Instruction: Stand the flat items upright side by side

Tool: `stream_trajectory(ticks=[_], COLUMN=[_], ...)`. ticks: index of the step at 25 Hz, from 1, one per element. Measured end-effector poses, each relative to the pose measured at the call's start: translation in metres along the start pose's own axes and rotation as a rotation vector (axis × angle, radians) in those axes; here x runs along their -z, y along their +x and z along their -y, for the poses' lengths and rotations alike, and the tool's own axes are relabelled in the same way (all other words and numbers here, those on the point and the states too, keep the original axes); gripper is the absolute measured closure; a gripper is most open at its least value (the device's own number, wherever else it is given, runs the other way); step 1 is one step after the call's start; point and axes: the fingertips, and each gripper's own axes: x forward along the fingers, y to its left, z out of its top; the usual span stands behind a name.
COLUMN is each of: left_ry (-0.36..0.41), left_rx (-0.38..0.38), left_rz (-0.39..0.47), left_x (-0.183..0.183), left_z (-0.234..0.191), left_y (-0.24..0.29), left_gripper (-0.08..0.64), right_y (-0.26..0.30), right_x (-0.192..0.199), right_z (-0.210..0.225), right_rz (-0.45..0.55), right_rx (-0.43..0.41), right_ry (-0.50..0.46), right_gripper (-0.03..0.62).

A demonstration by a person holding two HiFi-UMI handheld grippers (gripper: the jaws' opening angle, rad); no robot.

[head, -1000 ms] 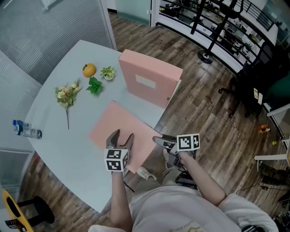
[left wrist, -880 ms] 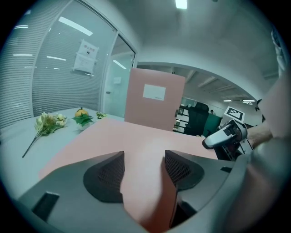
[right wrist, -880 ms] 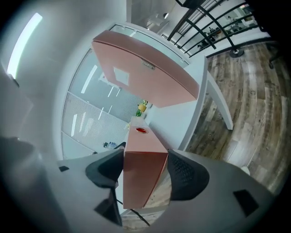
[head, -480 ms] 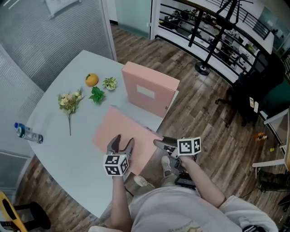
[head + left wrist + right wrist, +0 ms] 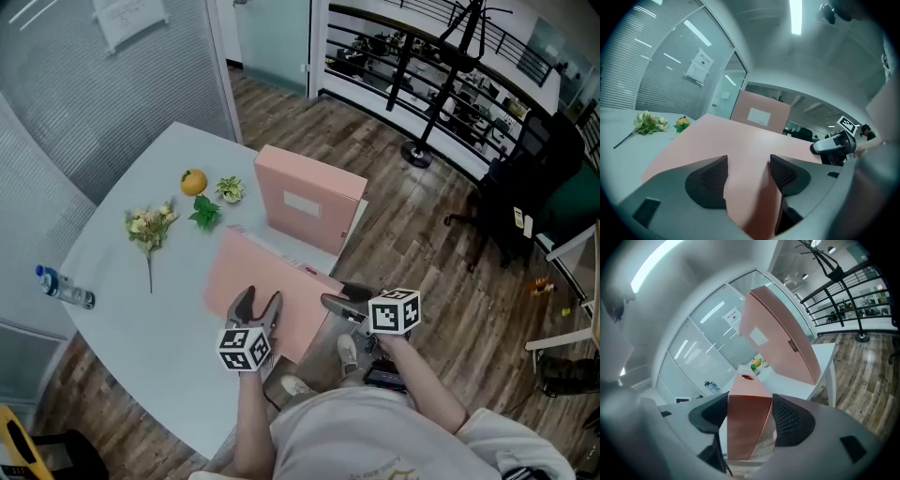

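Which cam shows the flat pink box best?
Head view: the flat box shows nearly its whole top face, with the upright box just behind it. Left gripper view shows only its top face running away from the jaws; right gripper view only its narrow end between the jaws.

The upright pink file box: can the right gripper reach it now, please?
Probably not yet: the right gripper has its jaws closed on the flat pink file box; the upright pink file box is otherwise unobstructed.
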Motion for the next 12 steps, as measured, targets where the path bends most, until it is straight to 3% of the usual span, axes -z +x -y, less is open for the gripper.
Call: stream_trajectory(ticks=[4,12], left_ry=[-0.004,-0.030], left_rx=[0.013,0.036], left_rz=[0.012,0.030], left_x=[-0.006,-0.012], left_z=[0.002,0.003], left_y=[0.001,0.001], left_gripper=[0.276,0.276], right_y=[-0.004,-0.007], right_x=[-0.007,-0.014], right_z=[-0.006,-0.017], right_rz=[0.004,0.021], right_rx=[0.035,0.076], right_ry=[-0.108,-0.233], right_gripper=[0.284,0.284])
